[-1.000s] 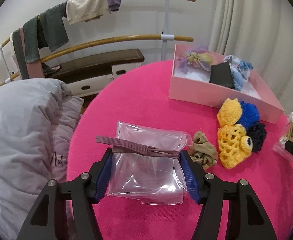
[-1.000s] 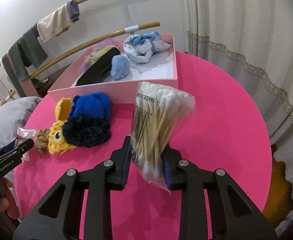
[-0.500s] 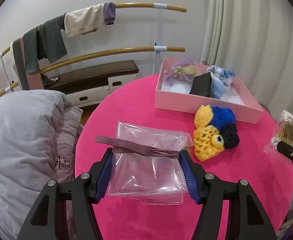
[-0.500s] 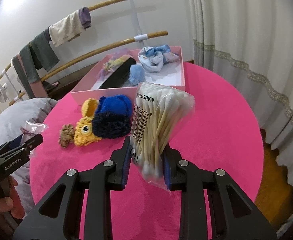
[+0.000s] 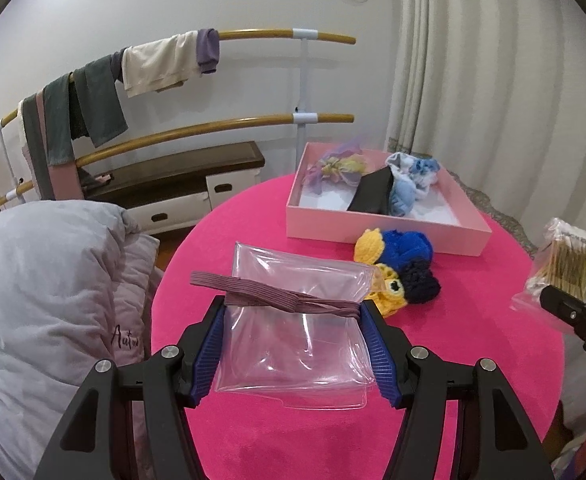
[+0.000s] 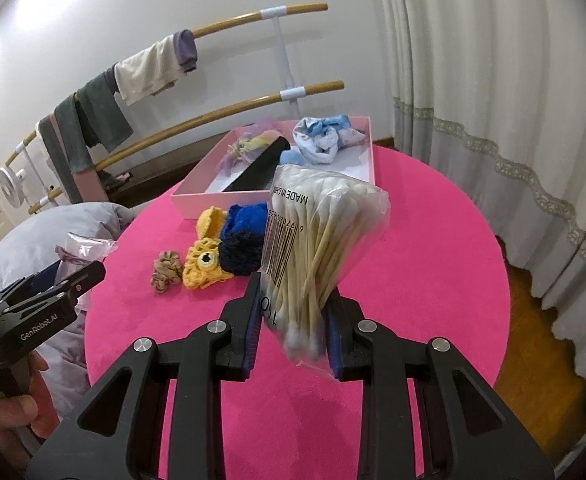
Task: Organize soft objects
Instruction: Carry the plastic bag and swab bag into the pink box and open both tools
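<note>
A clear, crinkled plastic pouch point(image 5: 293, 328) with a mauve elastic band point(image 5: 277, 294) lying across its top is gripped between the blue-padded fingers of the left gripper point(image 5: 293, 344), which is clamped on the pouch's two side edges and held above the round table covered in bright pink cloth point(image 5: 333, 440). A transparent bag of wooden-stemmed cotton swabs point(image 6: 317, 252), printed with a black barcode, is pinched upright near its lower end by the right gripper point(image 6: 293, 320), also above the pink cloth. Just beyond the pouch, a crocheted toy in yellow, royal blue and navy yarn point(image 5: 397, 268) is seen lying on the cloth, and a small beige scrunchie point(image 6: 165, 271) is shown just beside it in the right wrist view. Behind the toy, close to its blue part, a shallow pale pink cardboard box point(image 5: 385, 236) is set on the table; a pastel purple-and-yellow scrunchie point(image 5: 339, 166), a flat black pouch point(image 5: 373, 196) and light blue and white fabric pieces point(image 5: 413, 178) are held inside it. A grey quilted duvet point(image 5: 45, 300) is bunched at the table's left edge, and clothes are draped over curved wooden rails point(image 5: 253, 124) against the wall.
</note>
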